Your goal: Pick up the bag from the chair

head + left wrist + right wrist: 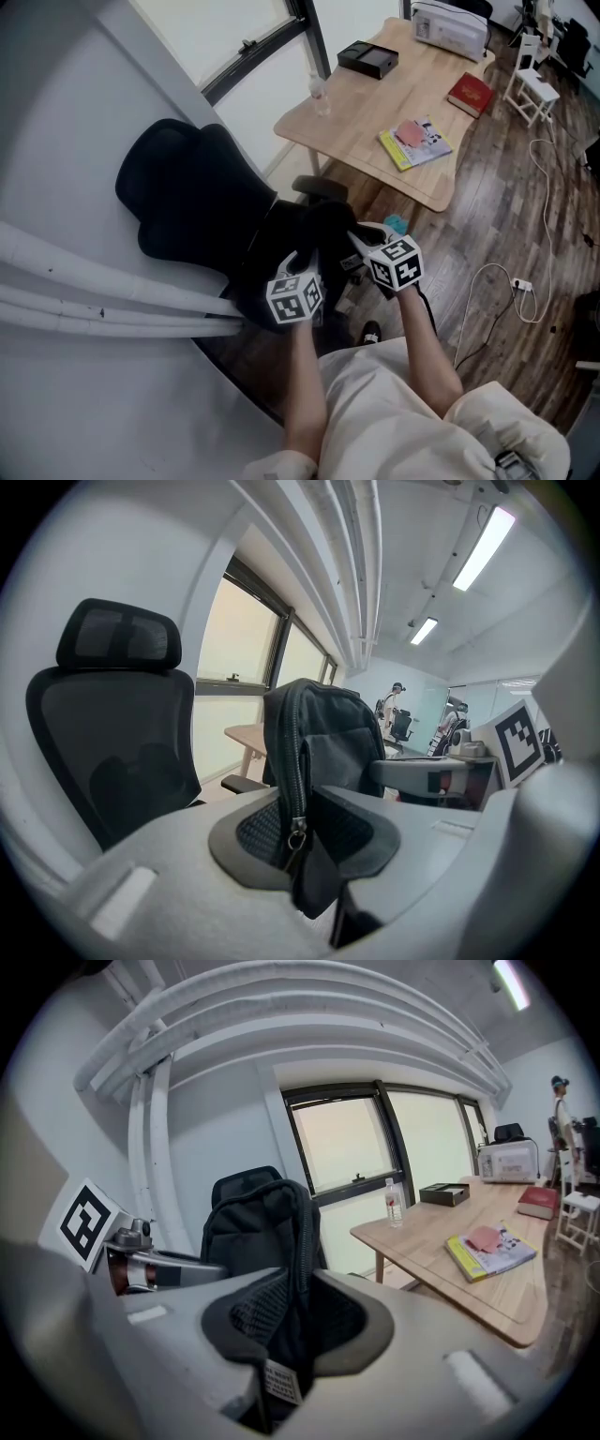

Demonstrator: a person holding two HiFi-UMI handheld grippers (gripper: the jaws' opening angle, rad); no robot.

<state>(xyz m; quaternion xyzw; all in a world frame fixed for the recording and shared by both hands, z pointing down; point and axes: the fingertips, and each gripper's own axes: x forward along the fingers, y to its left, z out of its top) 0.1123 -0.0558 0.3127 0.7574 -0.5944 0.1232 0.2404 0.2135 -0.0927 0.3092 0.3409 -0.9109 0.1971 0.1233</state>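
A black bag (305, 239) hangs in the air in front of the black office chair (192, 202), held from both sides. My left gripper (302, 841) is shut on the bag's zippered edge (298, 761), with the zip pull dangling between the pads. My right gripper (286, 1335) is shut on another edge of the bag (267, 1227), where a small white label shows. In the head view the left gripper (292, 274) and right gripper (361, 242) sit close together at the bag's near side. The chair's backrest (103, 742) stands left of the bag.
A wooden table (384, 112) stands behind the chair with a book (414, 142), a red book (471, 94), a black box (367, 59) and a water bottle (320, 97). White pipes (94, 291) run along the curved wall on the left. Cables (497, 281) lie on the wooden floor.
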